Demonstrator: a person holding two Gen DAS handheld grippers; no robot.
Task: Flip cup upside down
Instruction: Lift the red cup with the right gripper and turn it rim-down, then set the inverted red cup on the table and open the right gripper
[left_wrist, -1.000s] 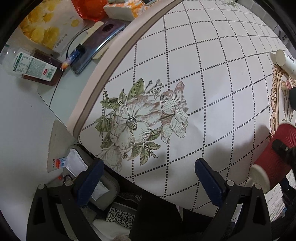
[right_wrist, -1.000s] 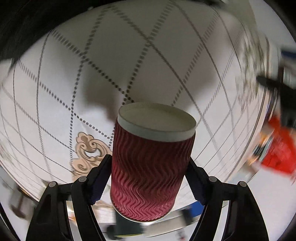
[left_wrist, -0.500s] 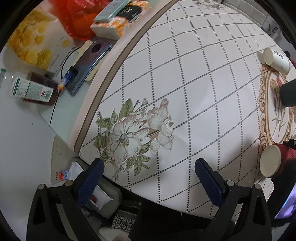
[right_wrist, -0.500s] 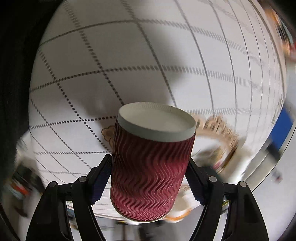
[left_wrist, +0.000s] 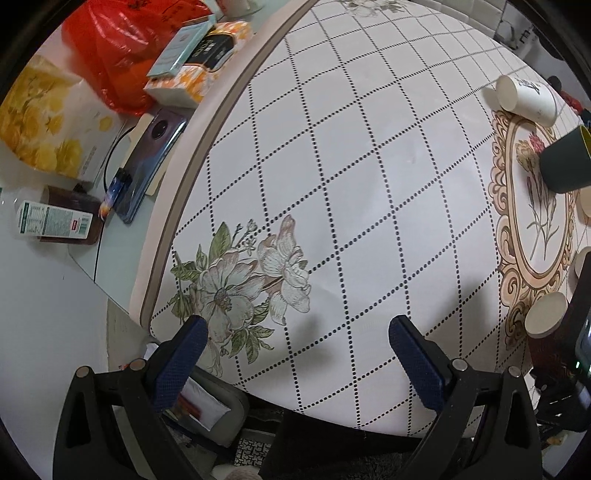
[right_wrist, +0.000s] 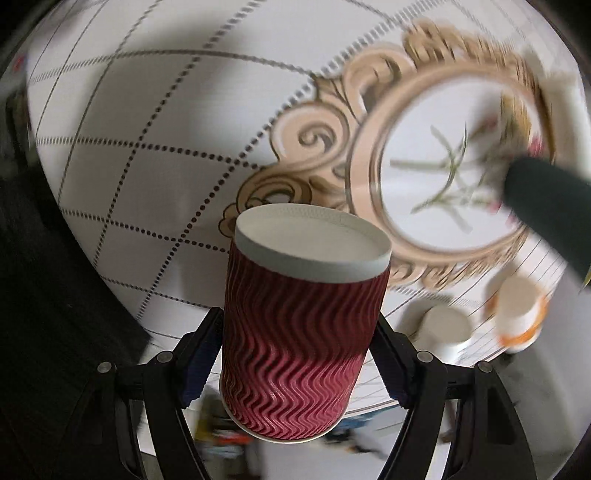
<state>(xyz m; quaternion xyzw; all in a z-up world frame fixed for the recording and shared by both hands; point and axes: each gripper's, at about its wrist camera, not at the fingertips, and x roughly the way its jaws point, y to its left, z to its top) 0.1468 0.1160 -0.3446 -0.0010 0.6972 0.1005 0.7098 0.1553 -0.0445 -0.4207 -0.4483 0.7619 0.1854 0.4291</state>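
- While the right gripper (right_wrist: 295, 369) squeezes the red ripple paper cup (right_wrist: 303, 332) by its mid-wall, fingers pressed on either side, the cup hangs above the tablecloth (right_wrist: 147, 110), white end pointing away from the camera.
- Judging by that corrugated sleeve, it's light and grippy, but thin paper: pinch too hard and the wall could buckle, so the ribbed middle looks like the safest hold, not the rim.
- Whether that white end is the base or a lidded mouth, I can't tell from here.
- Over on the left wrist view, the same cup shows at about 4 o'clock, near the ornate oval print (left_wrist: 535, 206) on the cloth.
- Left gripper (left_wrist: 295, 354) hovers with fingers spread wide, nothing between them.
- Count time: one red cup in play.
- One white printed cup (left_wrist: 526, 98) lies on its side at 2 o'clock, one dark green cup (left_wrist: 565, 162) sits at 3 o'clock.
- Right wrist view adds two more blurred pale cups at 4 o'clock, one plain white (right_wrist: 443, 328), one with an orange band (right_wrist: 517, 310).
- Off the cloth at 10 o'clock: one phone (left_wrist: 151, 162), one red bag (left_wrist: 122, 55), one small bottle (left_wrist: 59, 221).
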